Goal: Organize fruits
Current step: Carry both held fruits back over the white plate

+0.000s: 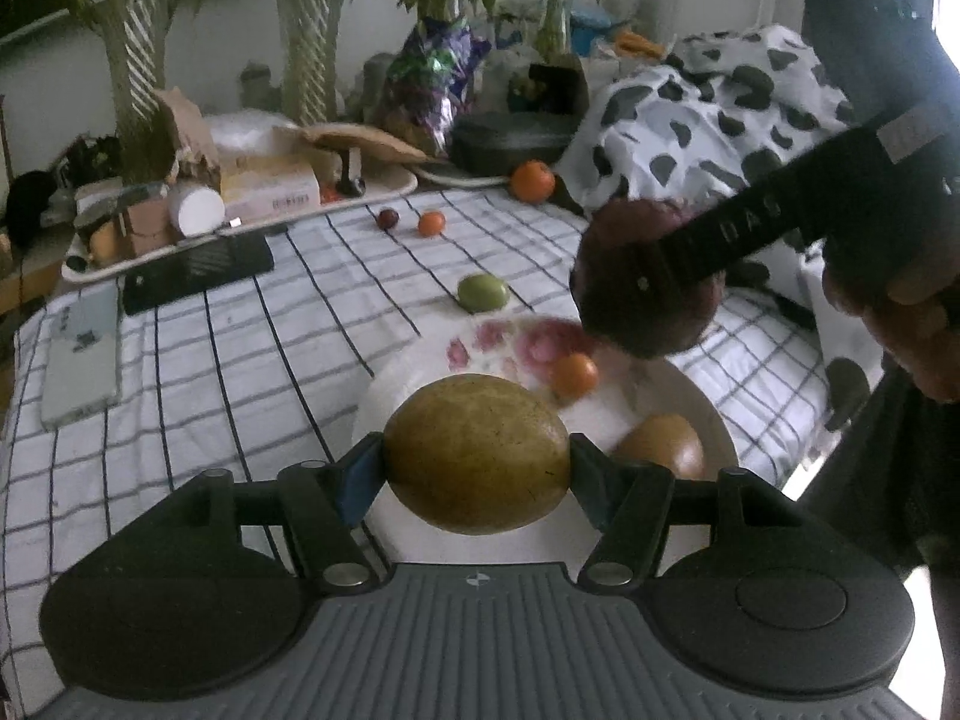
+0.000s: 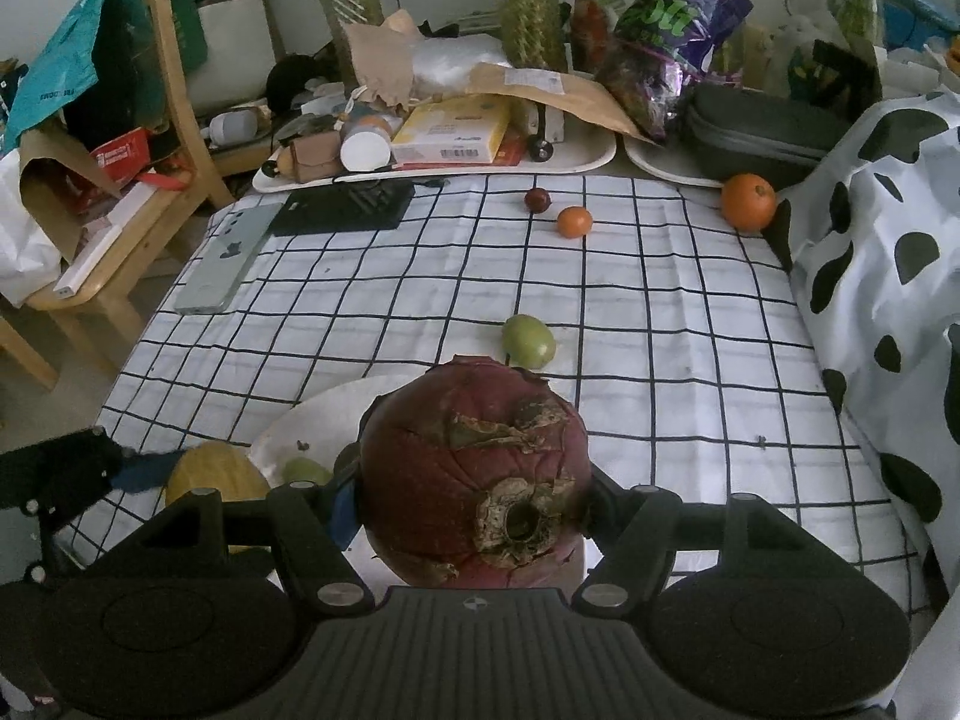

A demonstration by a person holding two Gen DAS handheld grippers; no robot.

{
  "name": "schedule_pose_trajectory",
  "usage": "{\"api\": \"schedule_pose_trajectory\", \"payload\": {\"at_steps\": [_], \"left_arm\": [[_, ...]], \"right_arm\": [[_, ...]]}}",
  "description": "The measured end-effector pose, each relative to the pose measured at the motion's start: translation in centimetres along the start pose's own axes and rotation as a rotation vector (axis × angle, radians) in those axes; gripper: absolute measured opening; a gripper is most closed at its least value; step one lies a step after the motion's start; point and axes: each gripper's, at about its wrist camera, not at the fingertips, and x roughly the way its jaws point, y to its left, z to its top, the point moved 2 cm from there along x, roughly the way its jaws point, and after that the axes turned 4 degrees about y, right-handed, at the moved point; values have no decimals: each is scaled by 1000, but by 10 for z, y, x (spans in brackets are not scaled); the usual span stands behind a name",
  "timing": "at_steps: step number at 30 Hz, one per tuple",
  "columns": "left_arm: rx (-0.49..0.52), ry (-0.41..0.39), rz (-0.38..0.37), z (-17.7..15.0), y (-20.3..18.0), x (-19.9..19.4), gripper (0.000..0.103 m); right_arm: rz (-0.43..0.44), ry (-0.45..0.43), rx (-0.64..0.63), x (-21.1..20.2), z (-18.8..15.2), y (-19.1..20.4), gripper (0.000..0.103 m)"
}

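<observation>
Left hand-held gripper (image 1: 477,468) clamps mango (image 1: 477,453); right hand-held gripper (image 2: 474,498) clamps pomegranate (image 2: 474,468); plate (image 1: 714,420) contents left-view only.

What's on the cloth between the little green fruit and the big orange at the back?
Nothing. In the right wrist view, only bare checked cloth runs from the green fruit to the big orange. The small orange fruit sits off to the side.

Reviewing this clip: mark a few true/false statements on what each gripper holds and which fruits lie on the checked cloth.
1. The left gripper holds a yellow-green fruit. True.
2. The right gripper is empty. False: it grips a dark red fruit.
3. A green fruit lies on the checked cloth beyond the white plate. True.
4. The large orange sits on the plate. False: it lies at the cloth's far edge.
</observation>
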Motion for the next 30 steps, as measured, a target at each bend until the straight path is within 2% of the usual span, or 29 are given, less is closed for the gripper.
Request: {"api": "schedule_pose_trajectory", "payload": {"at_steps": [11,21,30], "left_arm": [[7,160,-30,-15,-10,17,63],[7,186,-28,-14,-14,27,64],[21,173,-40,-14,-16,22,65]], "right_arm": [[-9,15,20,3,-3,-5,72],[36,47,21,11,-3,2,72],[80,96,1,23,-2,23,72]]}}
